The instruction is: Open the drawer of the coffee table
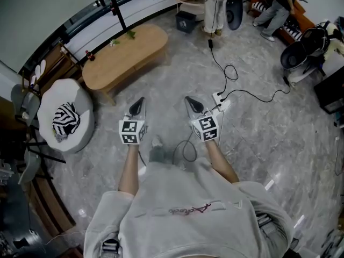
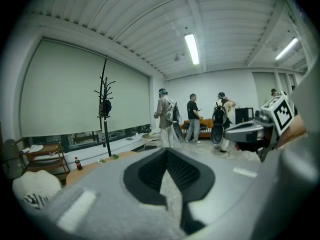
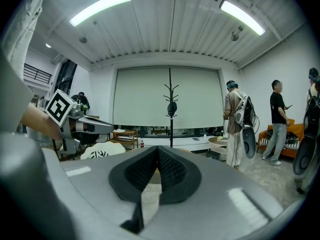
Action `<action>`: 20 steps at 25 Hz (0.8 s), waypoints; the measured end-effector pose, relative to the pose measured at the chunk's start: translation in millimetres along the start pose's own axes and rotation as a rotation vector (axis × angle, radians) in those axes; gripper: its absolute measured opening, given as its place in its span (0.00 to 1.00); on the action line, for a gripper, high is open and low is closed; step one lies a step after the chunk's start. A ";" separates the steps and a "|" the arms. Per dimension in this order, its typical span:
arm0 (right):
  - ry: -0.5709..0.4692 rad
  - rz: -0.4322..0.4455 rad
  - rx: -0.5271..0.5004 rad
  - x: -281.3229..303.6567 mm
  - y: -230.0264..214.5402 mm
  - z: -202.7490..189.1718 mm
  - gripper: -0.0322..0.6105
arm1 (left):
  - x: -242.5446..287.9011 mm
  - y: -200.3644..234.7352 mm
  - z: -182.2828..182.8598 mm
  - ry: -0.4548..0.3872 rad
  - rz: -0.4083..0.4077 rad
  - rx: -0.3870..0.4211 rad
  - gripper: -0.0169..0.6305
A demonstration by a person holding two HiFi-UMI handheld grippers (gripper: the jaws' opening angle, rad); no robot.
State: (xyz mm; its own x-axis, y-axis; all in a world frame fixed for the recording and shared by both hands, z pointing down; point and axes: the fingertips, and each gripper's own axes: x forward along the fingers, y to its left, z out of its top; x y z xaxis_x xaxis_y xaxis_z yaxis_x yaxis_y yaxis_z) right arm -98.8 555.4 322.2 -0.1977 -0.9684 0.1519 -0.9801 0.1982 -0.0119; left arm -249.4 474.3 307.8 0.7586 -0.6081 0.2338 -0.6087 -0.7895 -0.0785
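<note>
The oval wooden coffee table (image 1: 126,54) stands ahead and to the left on the marble floor; no drawer shows from here. My left gripper (image 1: 141,100) is shut and empty, its tip a short way off the table's near end. My right gripper (image 1: 188,99) is shut too, holding nothing, beside the left one over bare floor. In the left gripper view the jaws (image 2: 166,151) meet, and the table top (image 2: 95,165) shows low at left. In the right gripper view the closed jaws (image 3: 157,149) hide most of the table.
A white armchair (image 1: 67,117) with a striped cushion sits left of the table. A black coat stand (image 1: 114,4) rises behind it. A power strip (image 1: 221,100) and black cables (image 1: 226,69) lie on the floor at right. Several people (image 1: 274,9) stand at the far end.
</note>
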 end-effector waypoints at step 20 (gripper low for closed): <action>0.055 -0.031 -0.012 180.0 -51.6 17.3 0.05 | 144.4 135.8 1.8 0.004 -0.076 -0.042 0.02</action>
State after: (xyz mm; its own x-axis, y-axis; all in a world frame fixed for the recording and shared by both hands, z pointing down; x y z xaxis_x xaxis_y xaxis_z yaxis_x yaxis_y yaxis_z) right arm -84.2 368.2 333.0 -0.1658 -0.9644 0.2062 -0.9853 0.1705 0.0051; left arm -222.0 279.1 329.1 0.8022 -0.5461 0.2414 -0.5587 -0.8292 -0.0194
